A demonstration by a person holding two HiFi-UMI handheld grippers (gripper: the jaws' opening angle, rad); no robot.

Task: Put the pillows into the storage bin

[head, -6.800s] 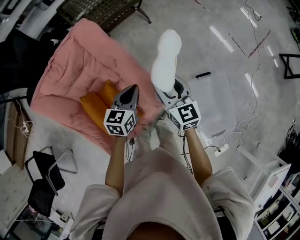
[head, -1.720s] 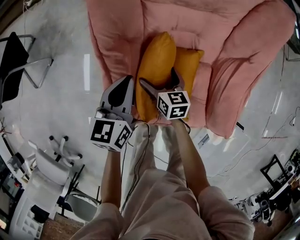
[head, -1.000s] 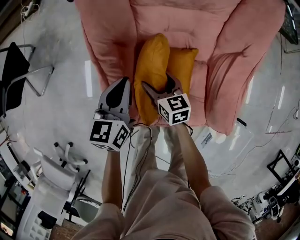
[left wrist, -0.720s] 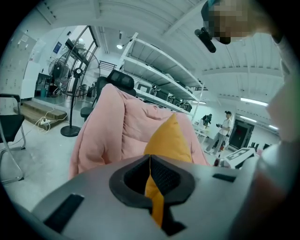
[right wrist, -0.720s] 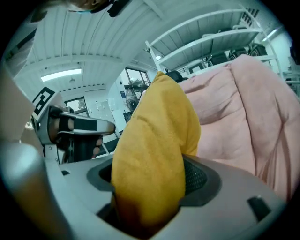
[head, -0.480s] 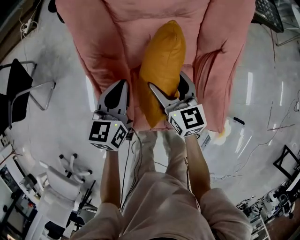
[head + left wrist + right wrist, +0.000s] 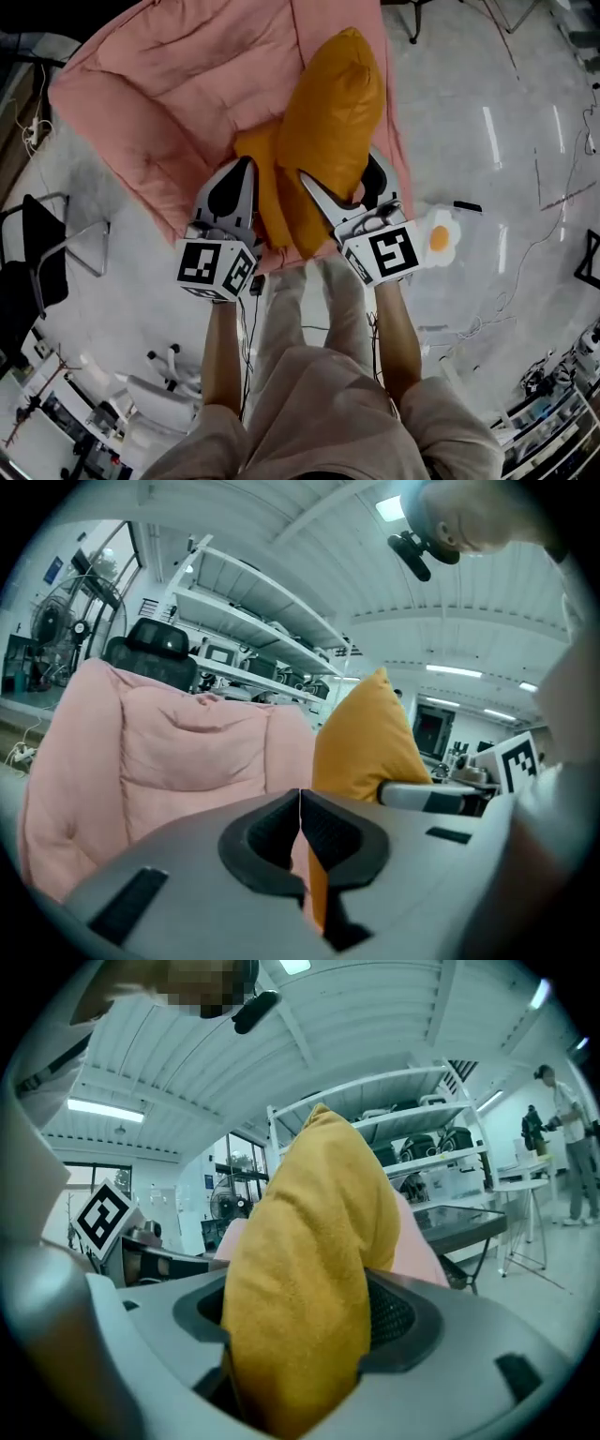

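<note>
My right gripper (image 7: 339, 176) is shut on the lower end of an orange pillow (image 7: 330, 112), which stands up off the pink sofa (image 7: 159, 84). In the right gripper view that pillow (image 7: 305, 1269) bulges between the two pads of the right gripper (image 7: 305, 1321). A second orange pillow (image 7: 255, 173) lies on the sofa seat just left of the held one. Beside it, my left gripper (image 7: 232, 192) hangs with its jaws touching and nothing held. The left gripper view shows the left gripper (image 7: 300, 810) shut, with the lifted pillow (image 7: 366, 742) to its right.
A white cushion with an orange yolk-like spot (image 7: 437, 239) lies on the floor right of my right gripper, where a faint clear bin (image 7: 469, 281) shows. Black chairs (image 7: 37, 262) stand at the left. Cables (image 7: 553, 197) run over the floor at the right.
The right gripper has raised the orange pillow off the sofa seat, uncovering the second pillow. The sofa has slid up and left in view, and the white cushion has come into view.
</note>
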